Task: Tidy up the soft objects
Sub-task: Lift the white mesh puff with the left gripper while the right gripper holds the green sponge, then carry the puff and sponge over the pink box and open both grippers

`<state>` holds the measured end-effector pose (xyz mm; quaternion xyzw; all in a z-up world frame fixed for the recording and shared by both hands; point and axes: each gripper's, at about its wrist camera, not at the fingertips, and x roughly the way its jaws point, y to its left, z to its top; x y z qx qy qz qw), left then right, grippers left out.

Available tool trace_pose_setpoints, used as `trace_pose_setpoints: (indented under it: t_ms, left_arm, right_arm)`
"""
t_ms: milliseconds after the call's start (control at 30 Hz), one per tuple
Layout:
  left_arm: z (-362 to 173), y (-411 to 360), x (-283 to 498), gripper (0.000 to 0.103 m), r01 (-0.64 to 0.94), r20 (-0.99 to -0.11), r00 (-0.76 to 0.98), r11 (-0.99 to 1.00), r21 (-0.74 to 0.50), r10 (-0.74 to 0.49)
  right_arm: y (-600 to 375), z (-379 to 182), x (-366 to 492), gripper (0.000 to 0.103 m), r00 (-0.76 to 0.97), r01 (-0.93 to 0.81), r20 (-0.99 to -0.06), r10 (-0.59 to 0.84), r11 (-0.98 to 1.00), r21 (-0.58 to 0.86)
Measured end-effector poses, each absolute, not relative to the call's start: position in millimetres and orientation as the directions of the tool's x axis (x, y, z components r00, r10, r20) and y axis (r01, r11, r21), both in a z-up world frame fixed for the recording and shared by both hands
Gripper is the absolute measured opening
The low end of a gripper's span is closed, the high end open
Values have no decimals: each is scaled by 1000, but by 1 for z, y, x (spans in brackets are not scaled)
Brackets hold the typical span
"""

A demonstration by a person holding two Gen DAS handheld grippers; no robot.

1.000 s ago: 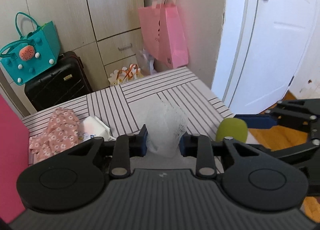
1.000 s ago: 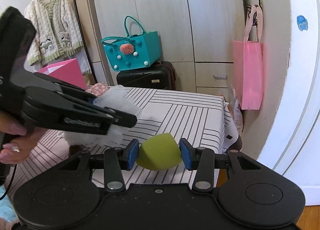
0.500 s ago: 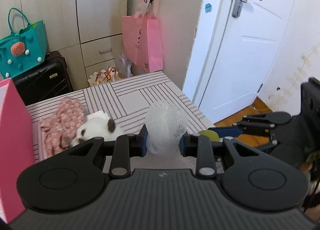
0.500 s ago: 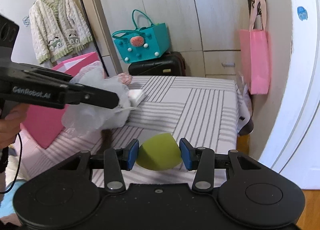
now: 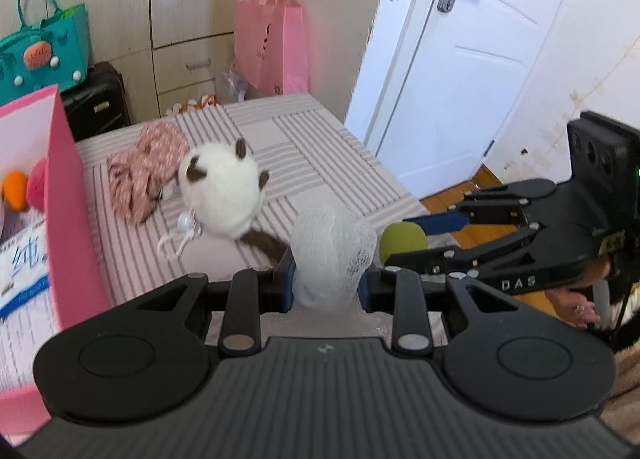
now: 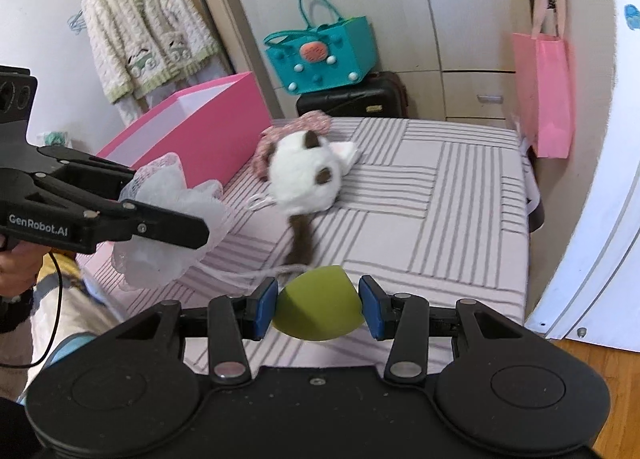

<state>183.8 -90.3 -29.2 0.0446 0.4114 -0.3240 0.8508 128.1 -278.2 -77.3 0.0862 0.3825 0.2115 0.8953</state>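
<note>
My left gripper [image 5: 326, 285] is shut on a white mesh bath pouf [image 5: 330, 251], held above the near edge of the striped table [image 5: 304, 151]; the pouf also shows in the right wrist view [image 6: 168, 227]. My right gripper [image 6: 318, 307] is shut on a green sponge [image 6: 318, 309], also seen in the left wrist view [image 5: 402, 241], to the right of the pouf. A white plush cat [image 5: 220, 189] with brown ears and tail lies on the table beside a pink floral cloth [image 5: 144, 171]. A pink box [image 6: 192, 131] stands at the table's left.
The pink box holds an orange toy [image 5: 15, 191] and a red one [image 5: 37, 185]. A teal bag [image 6: 322, 55] sits on a black suitcase [image 6: 354, 101] behind the table. A pink bag [image 6: 544, 95] hangs on the wall. A white door [image 5: 460, 59] is at the right.
Both grippers have pulled back and to the left with their loads still held. The pink box and the plush cat have come further into view.
</note>
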Motion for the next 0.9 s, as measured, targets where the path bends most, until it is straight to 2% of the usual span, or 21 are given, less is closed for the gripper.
trace_pose_setpoints:
  t_ms: [267, 467, 900]
  left_arm:
    - [-30, -50, 157, 28, 569, -763, 401, 790, -226, -507]
    - [-33, -8, 143, 28, 510, -796, 321, 802, -311, -513]
    - [-10, 78, 107, 30, 407, -797, 349, 845, -346, -494]
  right_arm:
    - [-245, -65, 114, 50, 546, -382, -670, 503, 861, 336]
    - [-218, -57, 107, 50, 487, -425, -677, 552, 827, 368]
    - [-158, -32, 115, 50, 323, -521, -631, 705, 689, 503]
